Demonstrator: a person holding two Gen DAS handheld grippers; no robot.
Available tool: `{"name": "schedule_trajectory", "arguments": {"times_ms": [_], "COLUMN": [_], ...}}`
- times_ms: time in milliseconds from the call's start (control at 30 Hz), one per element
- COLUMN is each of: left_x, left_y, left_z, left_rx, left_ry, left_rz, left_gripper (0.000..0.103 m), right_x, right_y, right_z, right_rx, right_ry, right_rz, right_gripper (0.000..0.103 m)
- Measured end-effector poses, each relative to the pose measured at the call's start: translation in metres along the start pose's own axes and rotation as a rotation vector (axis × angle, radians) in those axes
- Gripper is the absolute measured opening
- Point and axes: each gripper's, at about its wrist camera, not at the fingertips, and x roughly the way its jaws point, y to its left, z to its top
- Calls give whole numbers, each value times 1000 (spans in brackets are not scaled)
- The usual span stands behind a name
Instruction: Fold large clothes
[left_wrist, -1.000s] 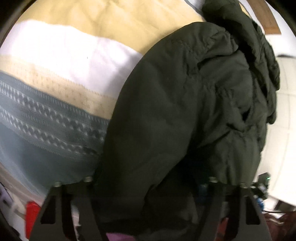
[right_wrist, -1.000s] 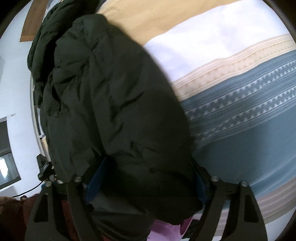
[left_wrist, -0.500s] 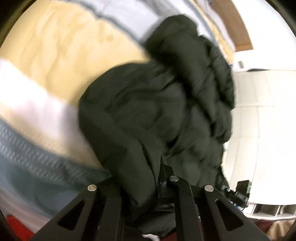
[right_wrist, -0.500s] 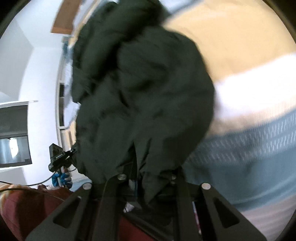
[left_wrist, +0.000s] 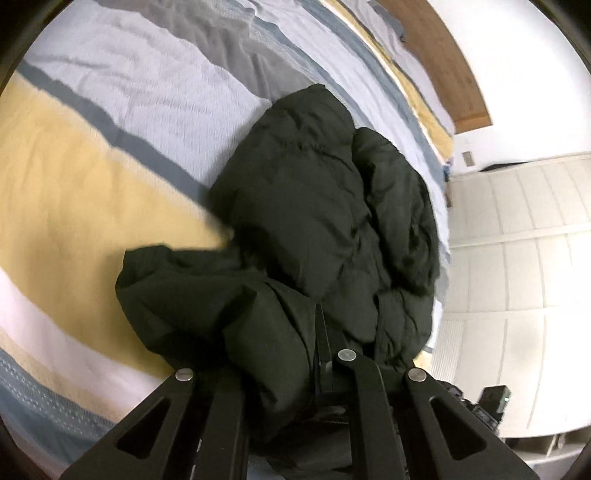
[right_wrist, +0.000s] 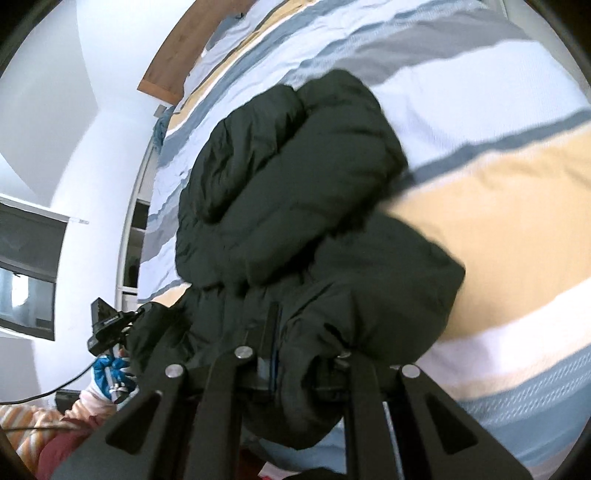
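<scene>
Left gripper is pinched down on a thick fold of the dark puffy jacket, jaws nearly together with fabric bunched over them. Right gripper likewise: closed onto a jacket edge, cloth draped over both fingers. The jacket lies heaped on the striped bedspread, near end lifted by the grips, far end still resting on the bed. Handling, my read: padded, soft, light for its bulk, slick shell, so it will sag, spring back and slip out of a shallow pinch. Best to take hold at a seam or hem with a deep bite, not on the puffy quilting. Room: lots of bare bedspread on the outer side of each gripper and beyond the jacket toward the wooden headboard. The bed edge runs close along the jacket's other side, with white cabinet doors beyond, so spread the fold toward the open bed. A small camera on a stand sits off that edge, clear of it for now.
</scene>
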Motion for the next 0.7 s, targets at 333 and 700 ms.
{"name": "schedule_trajectory", "arguments": {"times_ms": [333, 700], "left_x": [15, 32], "left_y": [-6, -21], "left_z": [33, 52], "left_rx": [-56, -92], "left_ry": [8, 24], "left_rz": [130, 185], "left_gripper": [9, 9], "right_x": [26, 44], "right_y": [-6, -1], "right_z": [46, 74], "right_rx": [123, 251], "right_ry": [13, -1], "right_rz": [-134, -178], "right_gripper": [11, 11]}}
